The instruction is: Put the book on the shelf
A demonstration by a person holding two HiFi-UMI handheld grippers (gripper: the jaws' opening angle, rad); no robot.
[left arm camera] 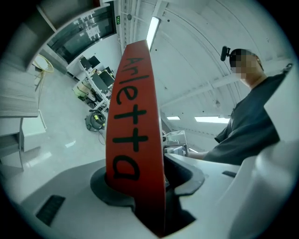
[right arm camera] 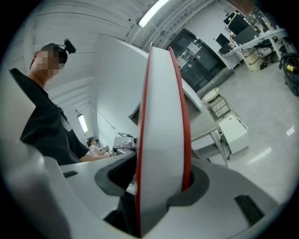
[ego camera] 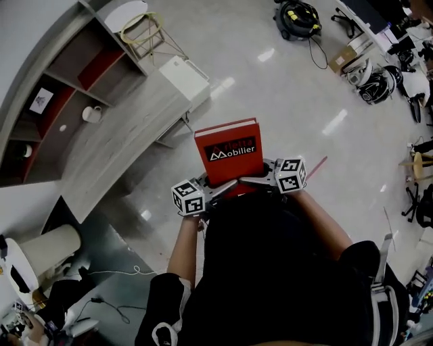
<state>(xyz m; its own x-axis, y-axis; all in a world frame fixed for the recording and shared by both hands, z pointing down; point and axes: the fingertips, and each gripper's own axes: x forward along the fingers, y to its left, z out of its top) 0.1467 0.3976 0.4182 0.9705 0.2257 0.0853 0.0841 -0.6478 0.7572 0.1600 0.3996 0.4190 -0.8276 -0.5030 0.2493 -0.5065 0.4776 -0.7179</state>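
Shiny floor (ego camera: 304, 101); left claw (ego camera: 226, 188), right claw (ego camera: 252, 180) grip book (ego camera: 229, 152)

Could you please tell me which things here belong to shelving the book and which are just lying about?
Part of the job: red book, clamped by left gripper and right gripper; shelf.
Just lying about: white mug, white cabinet, vacuum cleaner, cardboard box.
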